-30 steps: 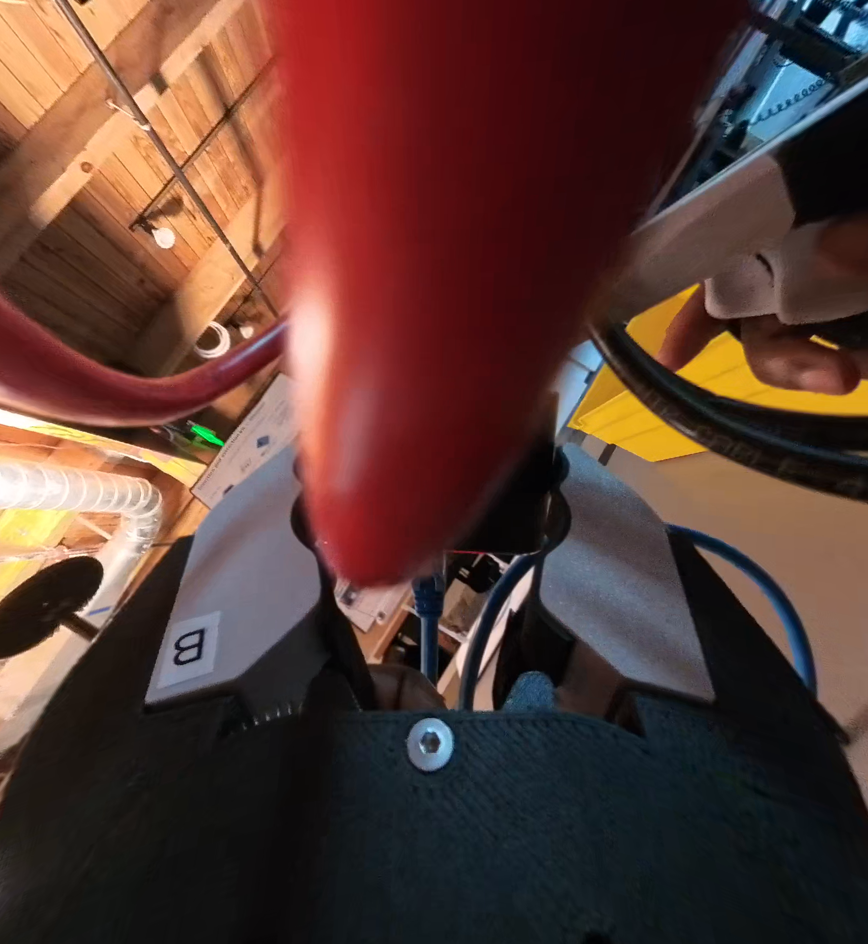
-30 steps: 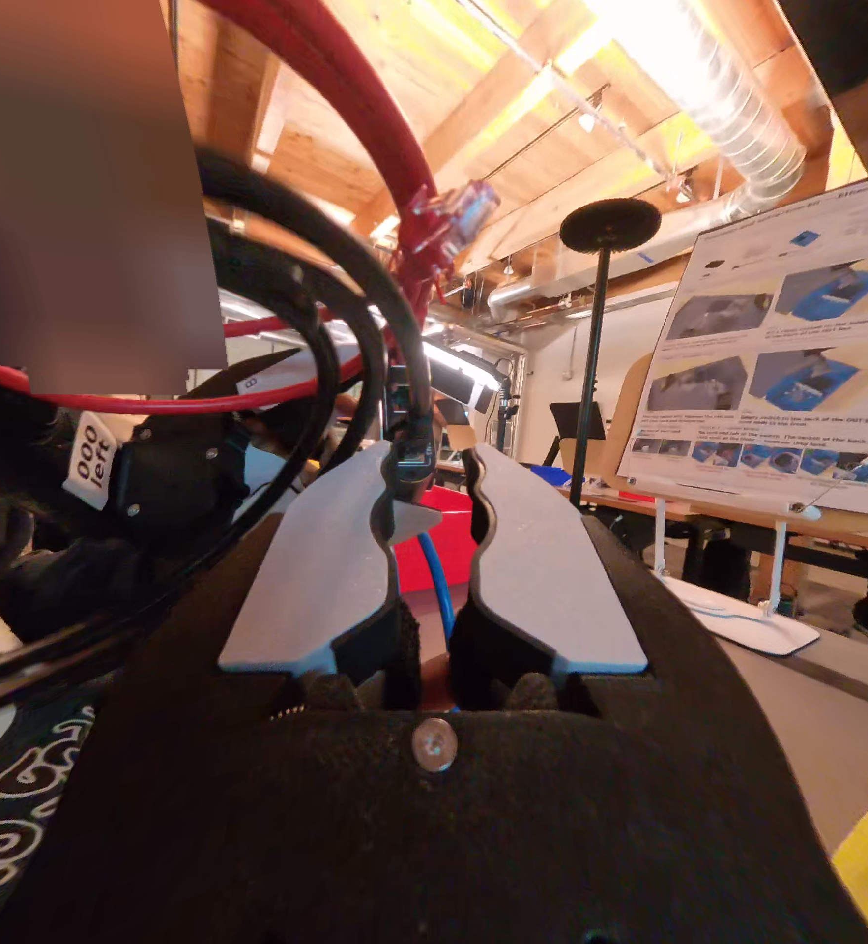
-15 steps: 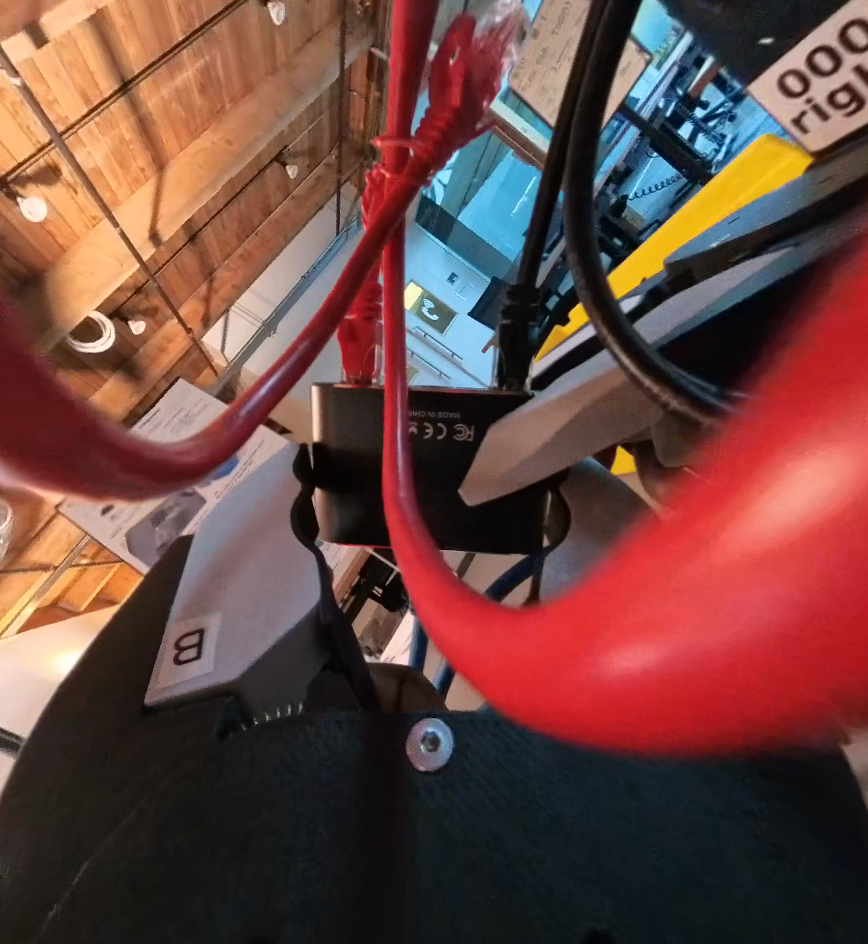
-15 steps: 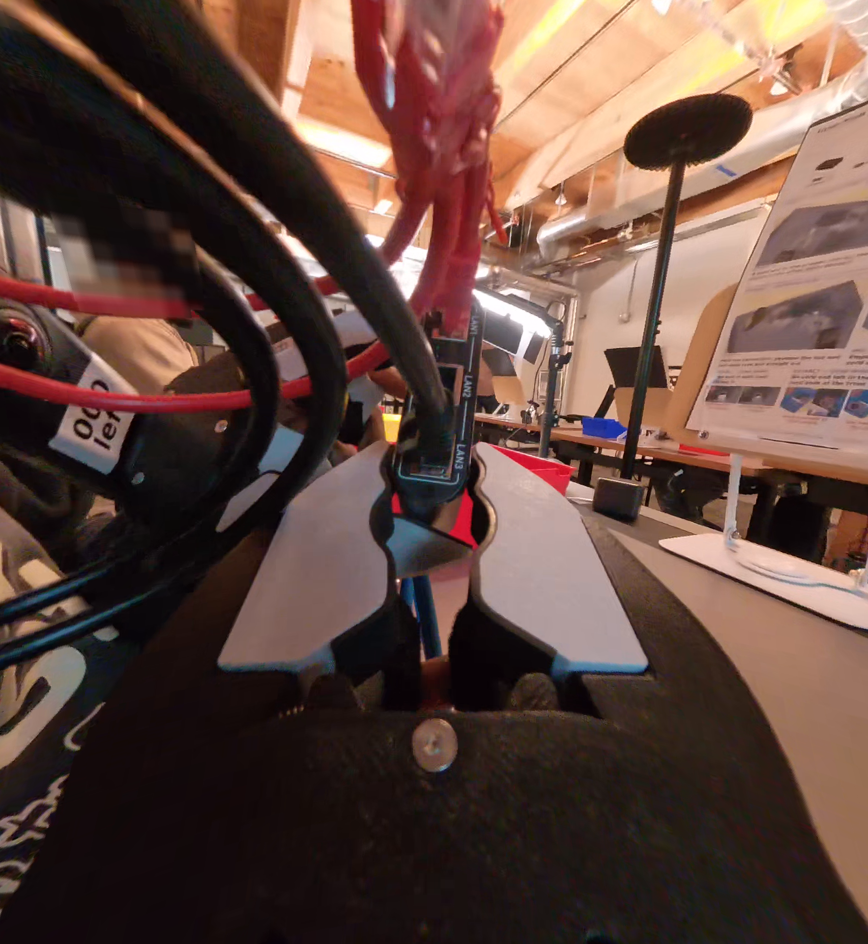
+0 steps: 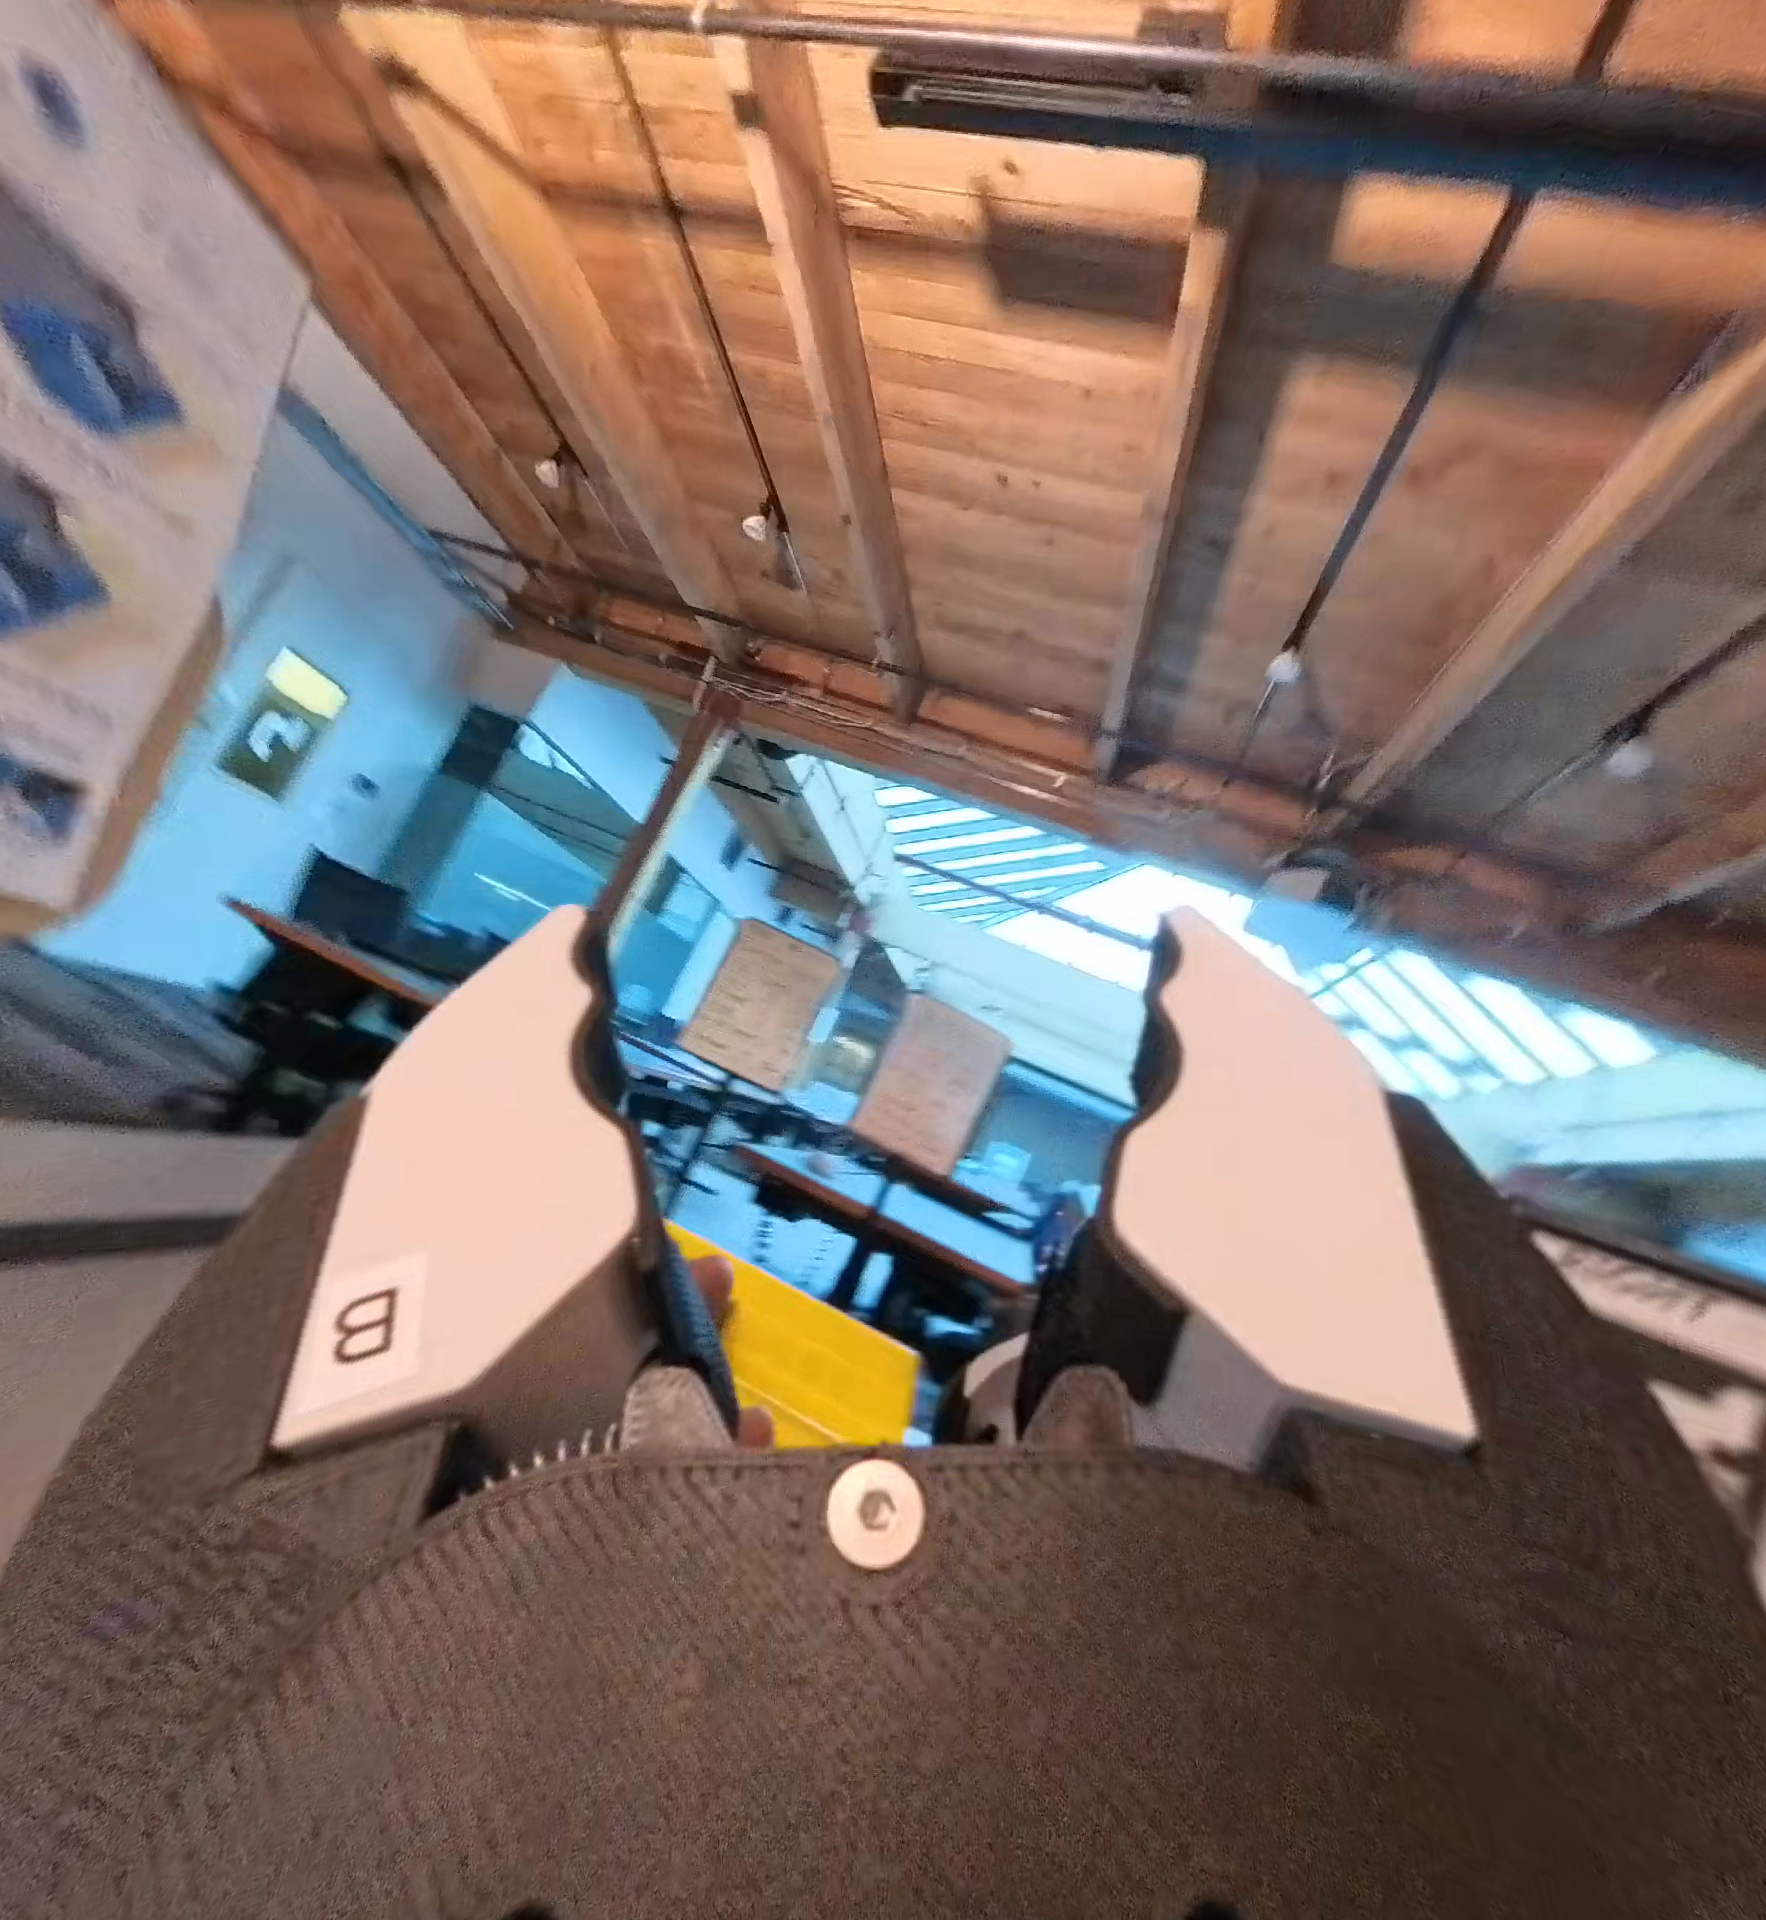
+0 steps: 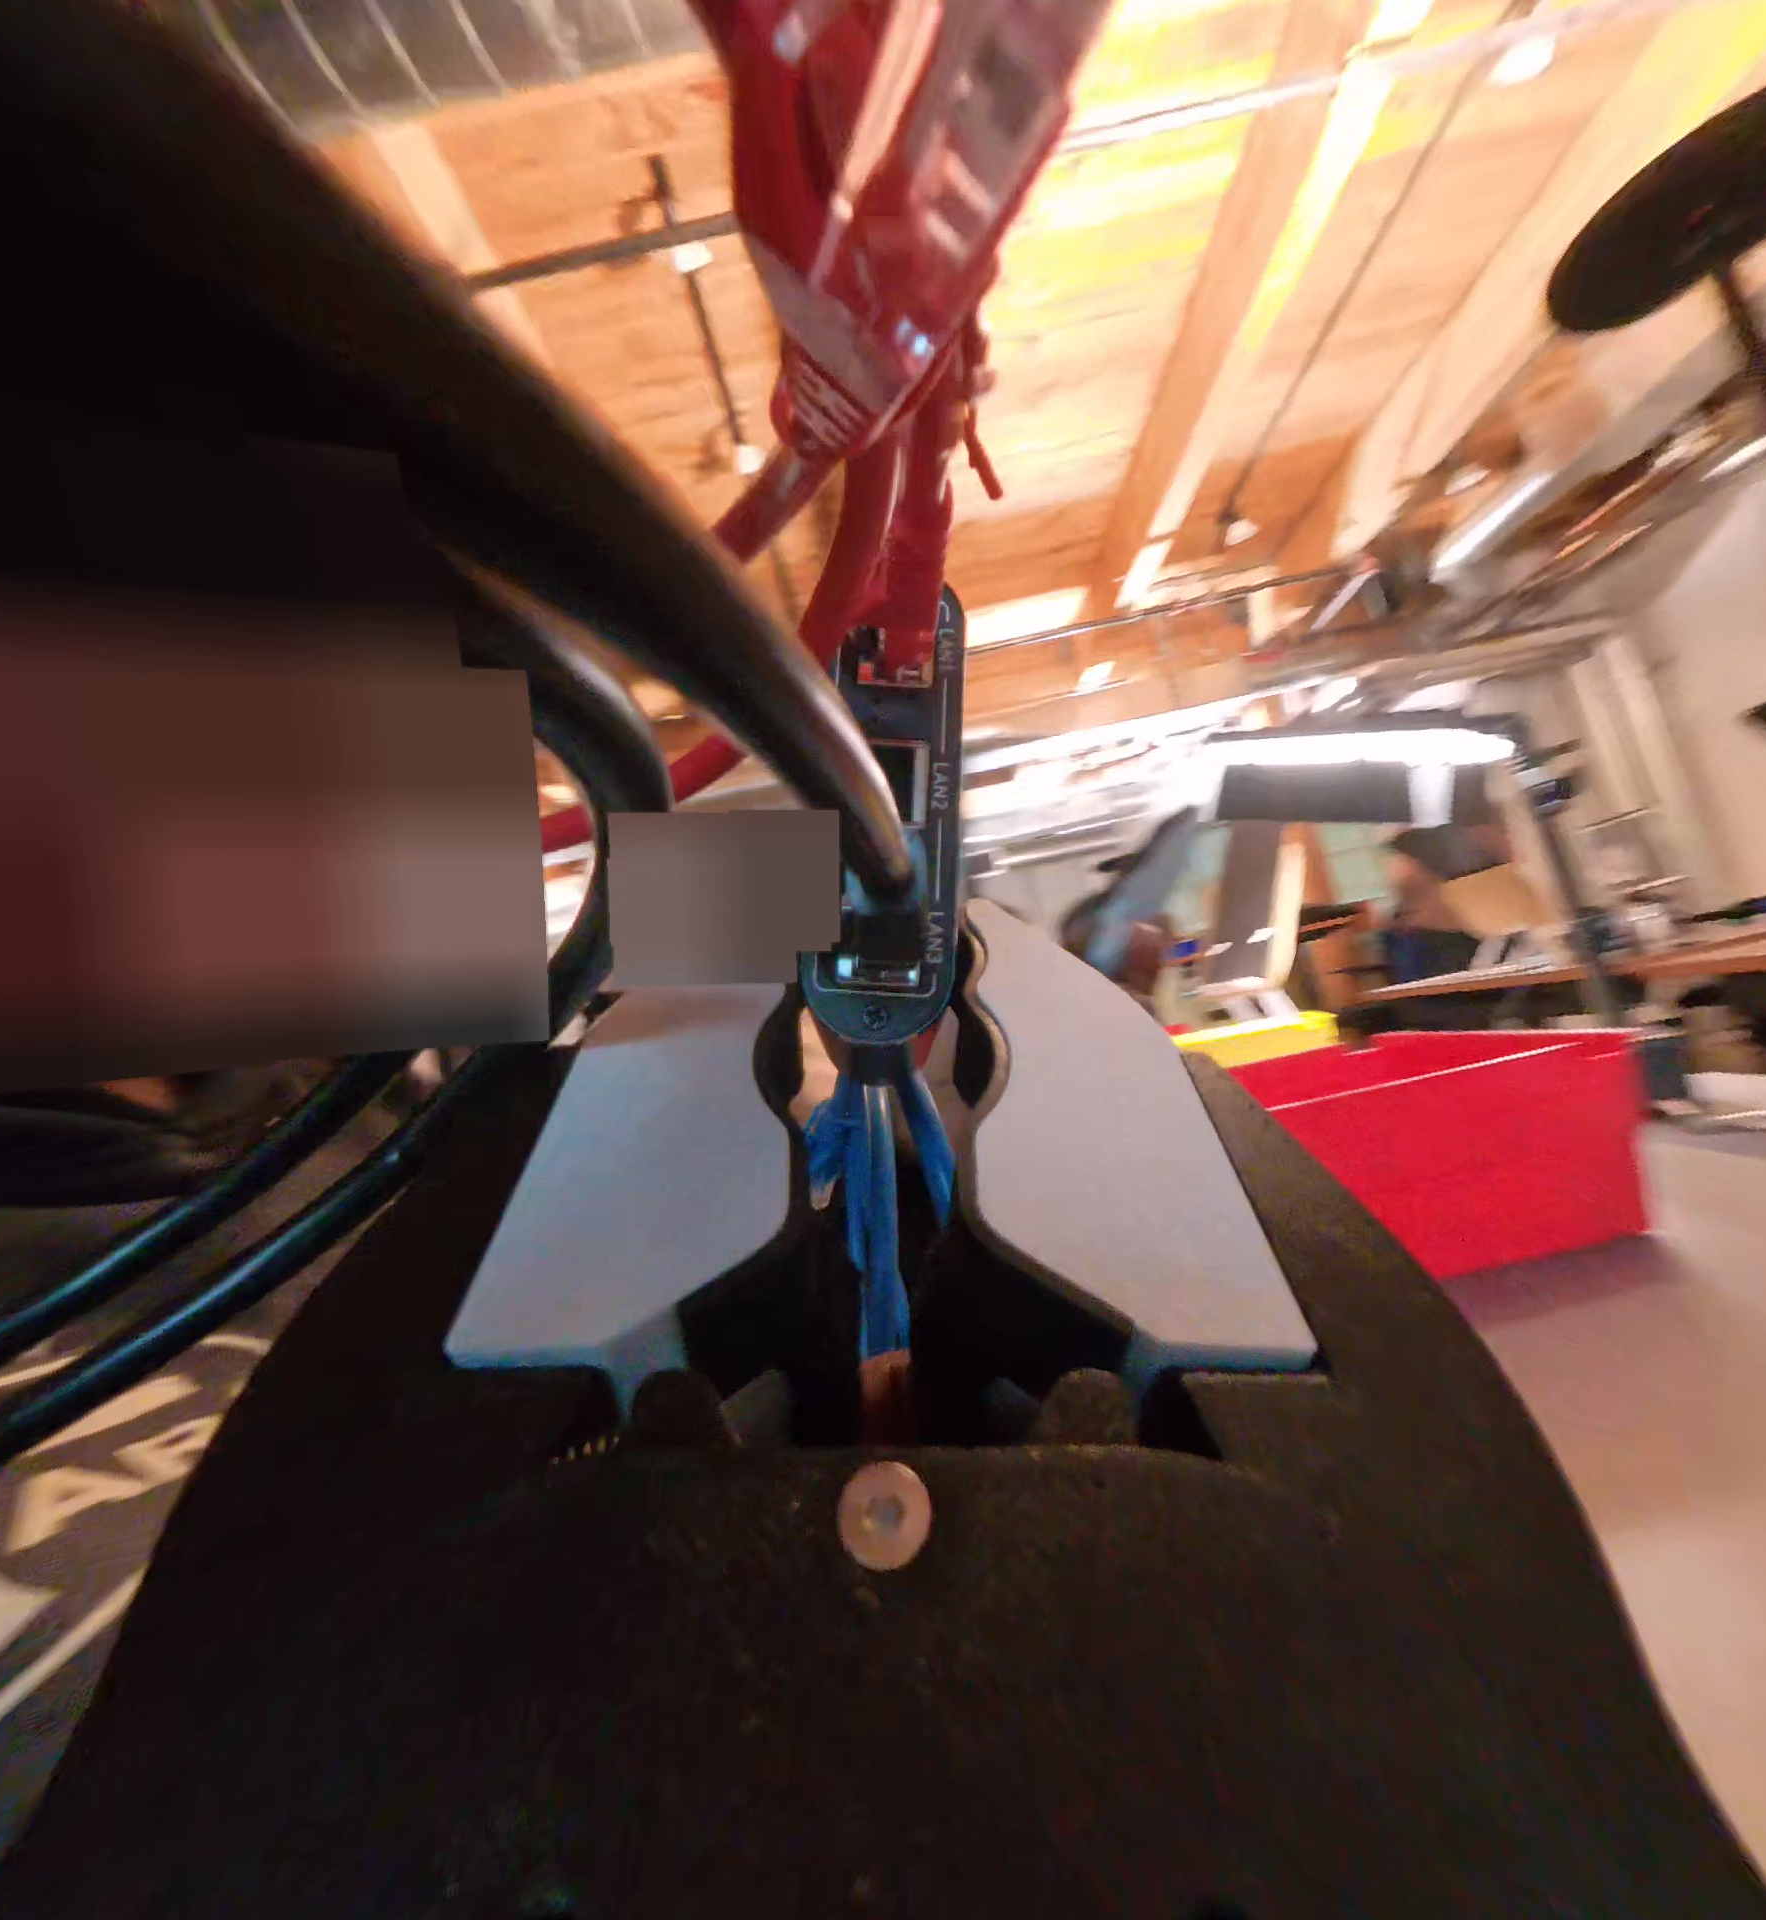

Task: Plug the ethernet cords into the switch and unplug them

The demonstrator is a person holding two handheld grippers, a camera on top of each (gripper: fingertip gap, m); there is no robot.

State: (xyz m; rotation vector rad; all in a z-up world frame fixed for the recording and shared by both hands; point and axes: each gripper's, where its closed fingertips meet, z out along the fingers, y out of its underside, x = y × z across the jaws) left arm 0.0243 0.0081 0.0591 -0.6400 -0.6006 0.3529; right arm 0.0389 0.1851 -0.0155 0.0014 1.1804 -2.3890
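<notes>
Right wrist view: right gripper clamps switch at its lower end | red cord in top port, black cord in bottom port, middle port empty | left gripper spread, holding nothing | plugging appears partly done, unplugging remains

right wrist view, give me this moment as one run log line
right gripper: shut on switch | red cord: top port | black cord: bottom port | middle port: empty | left gripper: open, empty
</notes>
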